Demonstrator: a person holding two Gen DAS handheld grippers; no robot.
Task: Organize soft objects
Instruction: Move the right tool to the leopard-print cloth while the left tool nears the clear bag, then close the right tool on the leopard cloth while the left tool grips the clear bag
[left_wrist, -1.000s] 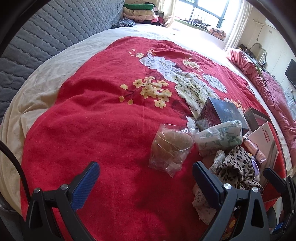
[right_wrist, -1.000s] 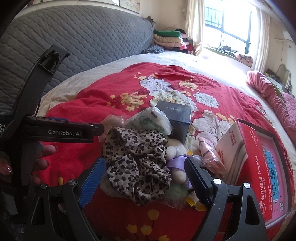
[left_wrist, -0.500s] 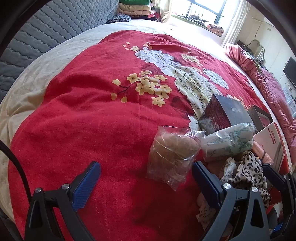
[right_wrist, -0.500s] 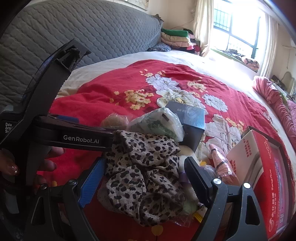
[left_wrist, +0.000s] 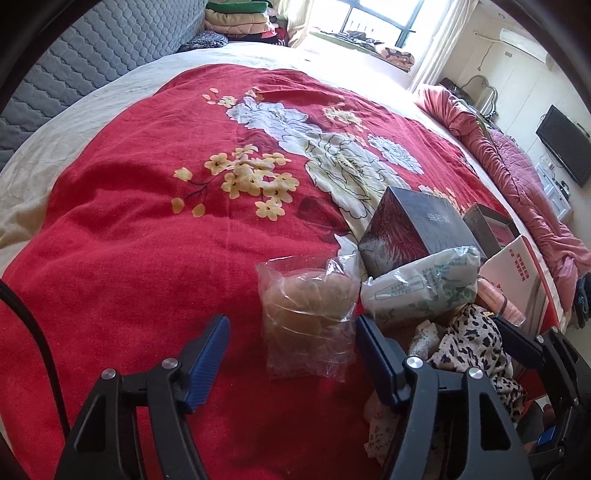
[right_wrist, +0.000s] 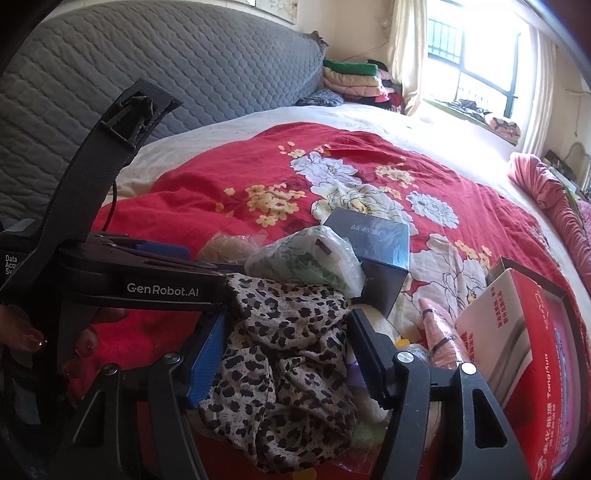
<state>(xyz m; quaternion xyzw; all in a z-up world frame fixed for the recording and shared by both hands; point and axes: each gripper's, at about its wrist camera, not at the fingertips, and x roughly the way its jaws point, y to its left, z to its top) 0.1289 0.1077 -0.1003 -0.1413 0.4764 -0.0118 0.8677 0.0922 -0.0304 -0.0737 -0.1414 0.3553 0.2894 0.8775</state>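
Lying flat on the red floral blanket (left_wrist: 140, 258): the clear bag with a tan soft thing inside (left_wrist: 308, 314), long axis running away from the camera, roughly in line with the fingers. Sitting just ahead of the left gripper (left_wrist: 291, 354) and a little toward its right finger, mouth end nearest. Closing now, those jaws, with the bag's near end between the blue pads (left_wrist: 210, 350) but not pressed yet (gap showing on the left side, right pad almost brushing the plastic). Needing a small push forward, by the look of it, before any real pinch.

Heaped beside it to the right: the leopard-print cloth (right_wrist: 284, 354), crumpled, no clear long axis, bulging up between the fingers of the right gripper (right_wrist: 288, 354). Closing too, with the cloth filling the gap and touching both pads, though whether truly clamped is hard to say. Crowding behind: the green-printed packet (right_wrist: 306, 258), the dark box (right_wrist: 373, 251), the red carton (right_wrist: 524, 354).

Compared with a second ago: both pairs of jaws standing narrower, both cameras nearer and lower over the pile, the bag looming larger and more central for the left.
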